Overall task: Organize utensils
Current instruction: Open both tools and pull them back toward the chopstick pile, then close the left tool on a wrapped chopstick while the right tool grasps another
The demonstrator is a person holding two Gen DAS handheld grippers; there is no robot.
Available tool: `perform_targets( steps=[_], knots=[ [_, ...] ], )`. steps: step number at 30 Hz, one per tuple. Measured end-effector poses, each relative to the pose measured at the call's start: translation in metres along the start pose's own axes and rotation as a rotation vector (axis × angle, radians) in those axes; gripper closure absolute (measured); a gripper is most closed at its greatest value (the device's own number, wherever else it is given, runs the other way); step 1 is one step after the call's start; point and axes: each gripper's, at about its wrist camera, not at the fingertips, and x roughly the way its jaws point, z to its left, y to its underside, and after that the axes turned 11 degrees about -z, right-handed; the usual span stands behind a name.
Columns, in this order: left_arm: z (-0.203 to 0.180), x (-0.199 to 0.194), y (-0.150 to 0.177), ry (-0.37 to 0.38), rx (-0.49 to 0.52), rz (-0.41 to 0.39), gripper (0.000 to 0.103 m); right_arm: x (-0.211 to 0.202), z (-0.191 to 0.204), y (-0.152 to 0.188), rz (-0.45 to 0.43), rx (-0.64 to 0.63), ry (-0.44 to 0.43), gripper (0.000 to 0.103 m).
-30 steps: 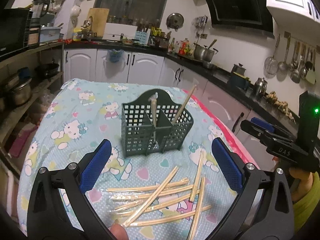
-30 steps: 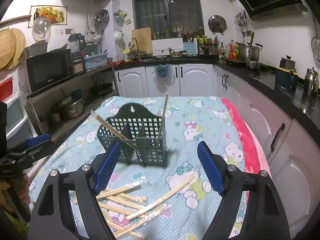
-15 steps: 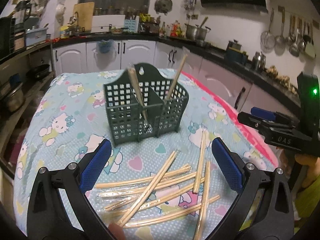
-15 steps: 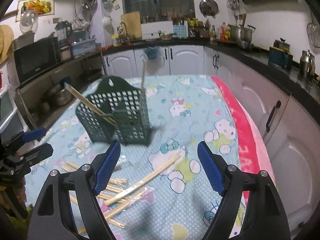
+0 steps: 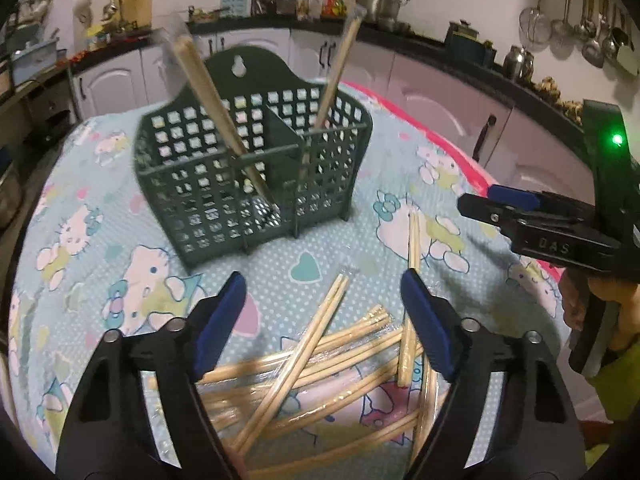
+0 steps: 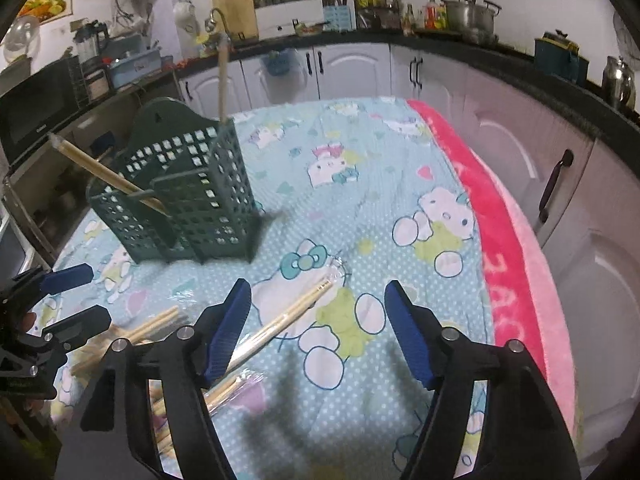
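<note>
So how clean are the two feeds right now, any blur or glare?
Left wrist: green caddy and its upright chopsticks motion-smeared, fisheye-bent; wrappers on loose chopsticks glint. Right wrist: caddy soft, gripper shadow on tablecloth.

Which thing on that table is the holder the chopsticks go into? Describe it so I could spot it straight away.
Look at the table under the pale blue cartoon-cat cloth. Toward its far end stands a dark green plastic basket with grid-hole walls, a divider and a tall arched back with a hanging hole. It is the only upright thing there; the loose chopsticks lie flat in front.
</note>
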Motion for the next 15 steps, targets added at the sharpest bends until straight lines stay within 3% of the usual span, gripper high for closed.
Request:
perform_targets(
  steps=[8, 15],
  knots=[
    [-0.001, 0.032, 0.006, 0.021, 0.012, 0.115, 0.049, 0.035, -0.01, 0.003, 0.079, 0.03, 0.008, 0.046],
    [-0.008, 0.052, 0.003, 0.043, 0.041, 0.162, 0.057, 0.061, -0.014, 0.002, 0.136, 0.063, 0.008, 0.049]
  ],
)
